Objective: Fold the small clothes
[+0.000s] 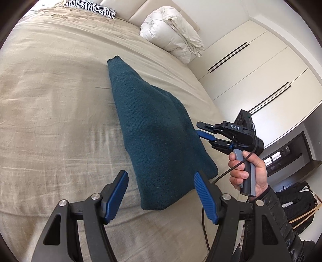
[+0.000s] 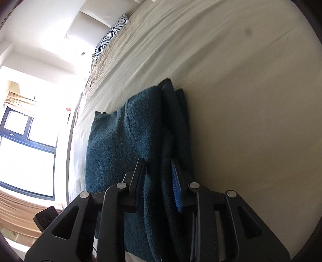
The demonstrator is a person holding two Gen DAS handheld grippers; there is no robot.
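Observation:
A dark teal knit garment [image 1: 157, 129] lies folded lengthwise on the beige bed [image 1: 50, 100]. My left gripper [image 1: 161, 181] is open and empty, its blue pads [image 1: 118, 193] either side of the garment's near end, just above it. My right gripper [image 1: 202, 130] sits at the garment's right edge. In the right wrist view the right gripper [image 2: 159, 177] has its jaws around the thick folded edge of the garment [image 2: 124, 141], with the cloth filling the gap between them; whether it is pinching the cloth is unclear.
A bundled white duvet [image 1: 173, 30] and a zebra-print pillow [image 1: 90, 8] lie at the far end of the bed. White wardrobe doors [image 1: 261, 70] stand to the right. A window [image 2: 26, 149] is on the far side.

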